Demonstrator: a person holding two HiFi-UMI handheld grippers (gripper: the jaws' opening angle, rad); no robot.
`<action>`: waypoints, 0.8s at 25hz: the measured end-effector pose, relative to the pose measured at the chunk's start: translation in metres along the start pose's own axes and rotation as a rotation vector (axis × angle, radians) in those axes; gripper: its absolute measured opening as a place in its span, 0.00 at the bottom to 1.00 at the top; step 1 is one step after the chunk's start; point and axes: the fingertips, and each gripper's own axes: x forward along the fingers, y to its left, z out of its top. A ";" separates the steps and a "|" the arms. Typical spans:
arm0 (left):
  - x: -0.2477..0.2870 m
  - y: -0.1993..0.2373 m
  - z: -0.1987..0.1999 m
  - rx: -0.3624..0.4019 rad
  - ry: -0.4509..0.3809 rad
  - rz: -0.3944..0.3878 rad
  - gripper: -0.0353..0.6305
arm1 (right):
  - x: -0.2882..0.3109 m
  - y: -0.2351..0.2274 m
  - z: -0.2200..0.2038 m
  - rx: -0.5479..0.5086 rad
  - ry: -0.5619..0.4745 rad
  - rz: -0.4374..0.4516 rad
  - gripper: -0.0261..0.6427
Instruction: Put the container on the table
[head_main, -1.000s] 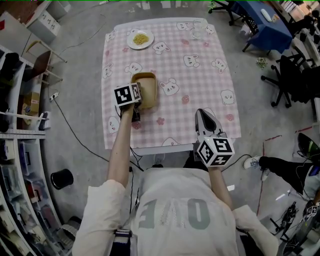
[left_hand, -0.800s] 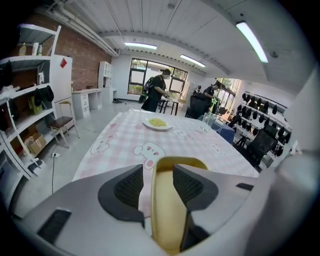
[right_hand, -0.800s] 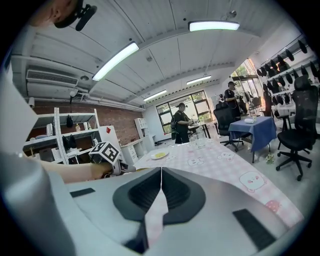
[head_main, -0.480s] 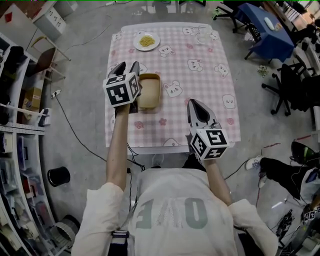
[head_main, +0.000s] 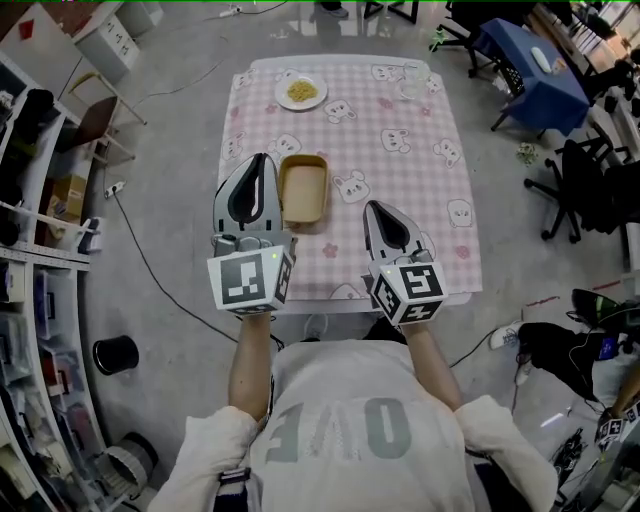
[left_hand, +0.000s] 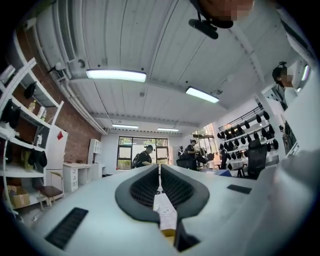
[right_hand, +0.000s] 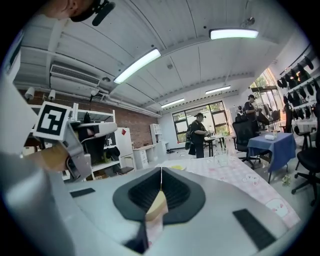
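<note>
Counter scene, from overhead: a tan, open-topped container (head_main: 304, 188) is seen resting on the counter (head_main: 322, 297), which is covered by a pink checked cloth (head_main: 400, 190) printed with rabbits. The container lies on the left half of the cloth, about midway along its length.

The left tool (head_main: 261, 160) is held at the counter's left edge, its tip just beside the container's left wall. Its jaws have just been closing and are pressed together with nothing between them. The right tool (head_main: 374, 206) is held over the near right part of the cloth, apart from the container. Its jaws are likewise pressed together and empty.

At the far end of the counter, a white plate (head_main: 301, 93) of yellow noodles and a clear glass (head_main: 411, 80) are set, well apart from the container.

The counter is surrounded by a grey concrete floor (head_main: 170, 200), across which a dark cable (head_main: 140, 250) is trailed on the left. A black bin (head_main: 112, 354) is stood near the open shelving (head_main: 35, 300) that lines the left wall, and a brown chair (head_main: 95, 120) is placed farther along it. To the right, a blue-covered table (head_main: 535, 60) and black office chairs (head_main: 590, 165) are grouped.

In the left gripper view, a brick wall (left_hand: 75, 145), ceiling strip lights (left_hand: 116, 75) and people (left_hand: 145, 156) standing before a window (left_hand: 131, 152) are shown at the back of the room.
</note>
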 end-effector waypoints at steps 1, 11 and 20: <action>-0.010 -0.002 -0.006 -0.009 -0.004 0.014 0.11 | 0.000 0.002 0.000 -0.007 -0.003 0.000 0.08; -0.052 -0.019 -0.061 -0.060 0.085 0.040 0.10 | -0.005 0.007 0.001 -0.073 -0.011 -0.020 0.08; -0.049 -0.019 -0.057 -0.056 0.083 0.046 0.10 | -0.014 0.000 0.004 -0.067 -0.032 -0.040 0.08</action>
